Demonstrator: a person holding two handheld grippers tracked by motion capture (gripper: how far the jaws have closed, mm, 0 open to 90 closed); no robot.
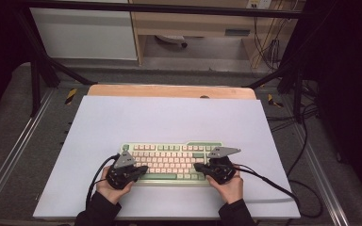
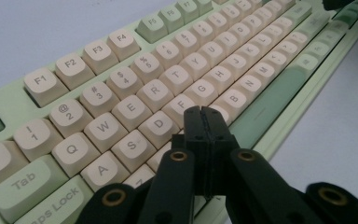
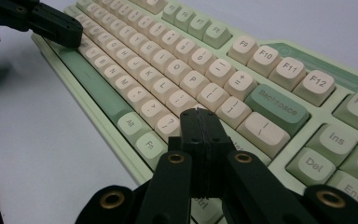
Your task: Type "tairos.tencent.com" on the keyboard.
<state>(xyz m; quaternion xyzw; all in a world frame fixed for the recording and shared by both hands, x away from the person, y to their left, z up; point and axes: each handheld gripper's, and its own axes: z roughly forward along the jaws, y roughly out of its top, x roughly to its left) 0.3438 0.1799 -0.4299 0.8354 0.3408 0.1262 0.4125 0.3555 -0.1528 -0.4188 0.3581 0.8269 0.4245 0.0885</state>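
A green-and-cream keyboard point(image 1: 172, 162) lies on the white table point(image 1: 169, 117), close to the near edge and about midway between the left and right edges, its long side parallel to that near edge.

The left tool point(image 1: 143, 170) sits over the keyboard's left end, held in the person's left hand point(image 1: 113, 188). In the left gripper view its jaws are pressed together with nothing between them, the tips point(image 2: 204, 112) low over the keys around F, G and V; whether they touch a keycap is hard to tell from this angle.

The right tool point(image 1: 198, 167) is over the keyboard's right end, held in the right hand point(image 1: 228, 186). In the right gripper view its jaws are likewise pressed together and empty, the tips point(image 3: 198, 114) just above the keys near the question-mark key and the Enter block. The left tool's black jaws point(image 3: 51, 25) show at the keyboard's far end in that view.
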